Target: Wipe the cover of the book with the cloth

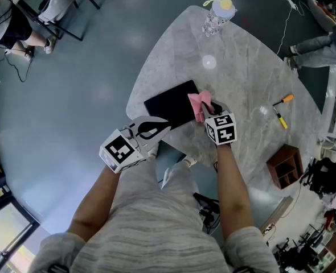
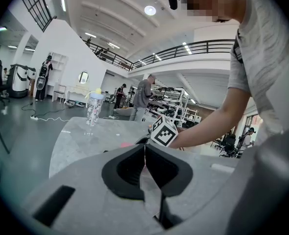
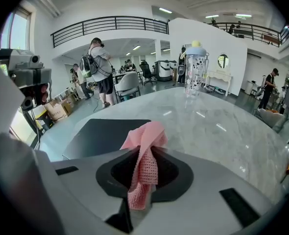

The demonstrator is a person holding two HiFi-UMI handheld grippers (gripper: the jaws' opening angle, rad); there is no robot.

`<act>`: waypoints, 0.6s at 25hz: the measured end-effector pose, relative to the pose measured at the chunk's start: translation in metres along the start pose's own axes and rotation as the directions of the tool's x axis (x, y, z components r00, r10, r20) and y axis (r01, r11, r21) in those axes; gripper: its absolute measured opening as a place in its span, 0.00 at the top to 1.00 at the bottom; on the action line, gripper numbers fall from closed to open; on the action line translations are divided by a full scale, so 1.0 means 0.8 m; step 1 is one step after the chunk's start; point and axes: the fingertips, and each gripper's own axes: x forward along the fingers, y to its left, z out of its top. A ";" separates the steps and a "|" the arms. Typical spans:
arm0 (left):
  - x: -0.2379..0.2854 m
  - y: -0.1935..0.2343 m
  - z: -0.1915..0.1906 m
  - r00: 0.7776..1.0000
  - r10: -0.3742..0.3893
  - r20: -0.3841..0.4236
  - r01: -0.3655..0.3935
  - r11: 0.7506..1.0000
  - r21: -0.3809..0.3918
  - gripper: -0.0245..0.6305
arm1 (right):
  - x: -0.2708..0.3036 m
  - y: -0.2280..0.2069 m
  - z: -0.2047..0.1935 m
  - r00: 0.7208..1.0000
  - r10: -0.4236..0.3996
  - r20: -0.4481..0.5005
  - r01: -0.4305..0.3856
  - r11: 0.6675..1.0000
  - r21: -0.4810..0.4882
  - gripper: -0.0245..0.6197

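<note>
**Cloth clamped in your right claw, at the book's edge**

Your right gripper (image 1: pixel 209 109) is closed on the pink cloth (image 1: pixel 197 102). The cloth bunches at the 3 o'clock edge of the black book (image 1: pixel 169 106), which lies flat on the marble table (image 1: pixel 245 67). Your left gripper (image 1: pixel 155 131) sits just off the book's 7 o'clock corner, jaws pressed together with nothing between them.

The right gripper view alone shows the cloth's knit weave and the book at 10 o'clock ahead of the jaws. Only the head view shows the wooden box (image 1: pixel 285 165), well apart at 4 o'clock. Every view shows the bottle (image 1: pixel 218 15) at the table's far end.
</note>
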 end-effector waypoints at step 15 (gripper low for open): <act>0.000 -0.003 0.022 1.000 -0.008 0.013 0.007 0.999 0.040 0.94 | -0.049 -0.060 -0.025 0.984 -0.164 -0.072 0.163 0.986 -0.023 0.89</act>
